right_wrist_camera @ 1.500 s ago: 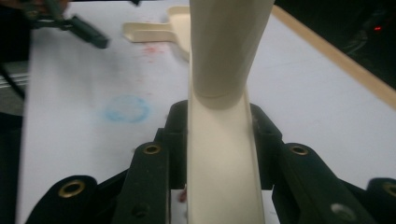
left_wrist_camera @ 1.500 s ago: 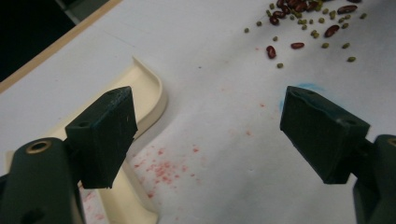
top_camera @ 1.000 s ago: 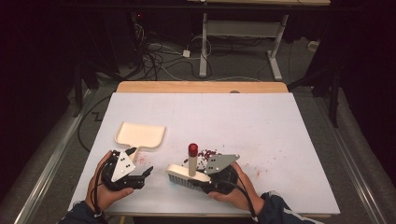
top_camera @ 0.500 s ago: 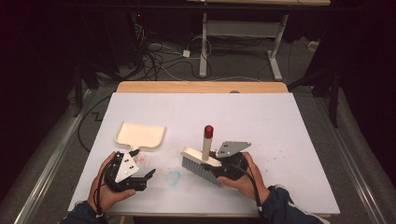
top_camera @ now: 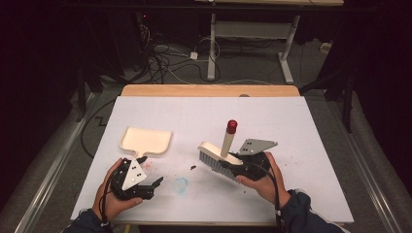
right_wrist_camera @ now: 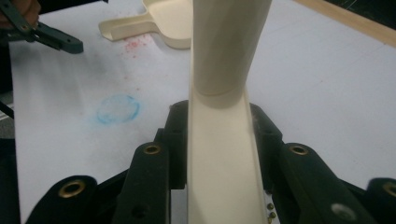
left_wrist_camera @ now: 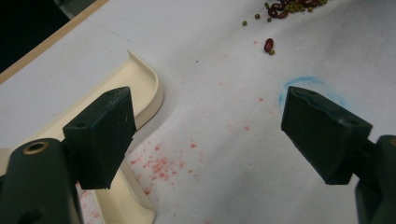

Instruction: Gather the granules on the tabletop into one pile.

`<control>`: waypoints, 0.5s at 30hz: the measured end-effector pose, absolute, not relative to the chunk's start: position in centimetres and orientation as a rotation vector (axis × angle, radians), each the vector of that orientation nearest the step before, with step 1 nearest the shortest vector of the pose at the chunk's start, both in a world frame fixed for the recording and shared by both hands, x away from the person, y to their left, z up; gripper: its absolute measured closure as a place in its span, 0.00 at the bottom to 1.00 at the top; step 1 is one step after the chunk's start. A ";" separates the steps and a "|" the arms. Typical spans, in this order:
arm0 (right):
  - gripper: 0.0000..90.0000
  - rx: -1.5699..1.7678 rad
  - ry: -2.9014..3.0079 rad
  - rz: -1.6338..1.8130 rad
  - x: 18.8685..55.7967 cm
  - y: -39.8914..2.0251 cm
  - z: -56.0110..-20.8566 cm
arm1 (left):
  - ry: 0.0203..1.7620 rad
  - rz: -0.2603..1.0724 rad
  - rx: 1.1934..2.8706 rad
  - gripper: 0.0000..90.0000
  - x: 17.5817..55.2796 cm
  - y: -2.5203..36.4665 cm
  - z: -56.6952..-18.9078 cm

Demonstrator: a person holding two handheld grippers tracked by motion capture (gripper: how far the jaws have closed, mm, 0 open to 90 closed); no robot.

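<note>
In the high view, the right tongs (top_camera: 232, 166) clamp a cream brush (top_camera: 216, 156), its red-capped handle upright, over the white tabletop (top_camera: 291, 126); the left tongs (top_camera: 154, 185) sit open just near of a cream dustpan (top_camera: 145, 140). The left gripper view shows jaws wide apart, dustpan (left_wrist_camera: 140, 93) at left, scattered beans (left_wrist_camera: 280, 9) far off. The right gripper view shows both jaws pressing the brush (right_wrist_camera: 219, 154), with a blue smudge (right_wrist_camera: 117, 108) at left.

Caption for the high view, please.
Right gripper clamps a cream hand brush with red-capped handle; open left gripper rests beside the cream plastic dustpan.
</note>
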State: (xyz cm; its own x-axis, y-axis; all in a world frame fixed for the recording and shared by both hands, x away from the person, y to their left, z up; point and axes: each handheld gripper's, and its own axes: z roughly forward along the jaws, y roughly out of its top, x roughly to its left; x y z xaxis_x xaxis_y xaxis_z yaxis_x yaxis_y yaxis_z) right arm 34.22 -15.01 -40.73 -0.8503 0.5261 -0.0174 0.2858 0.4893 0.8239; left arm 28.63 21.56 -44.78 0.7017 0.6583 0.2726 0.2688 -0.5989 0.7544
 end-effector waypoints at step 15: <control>0.75 0.254 2.690 1.380 29.8 -19.9 -40.6 | 0.695 0.697 2.216 0.19 28.7 21.2 -44.9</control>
State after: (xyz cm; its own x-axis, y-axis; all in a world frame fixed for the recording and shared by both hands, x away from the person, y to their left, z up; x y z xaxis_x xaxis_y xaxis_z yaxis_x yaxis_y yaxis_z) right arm 29.79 -19.92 -40.57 -0.9803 0.1965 -0.0193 0.0989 0.5734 0.8133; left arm 28.66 21.17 -44.93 0.7108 0.6485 0.2726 0.2704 -0.6096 0.7452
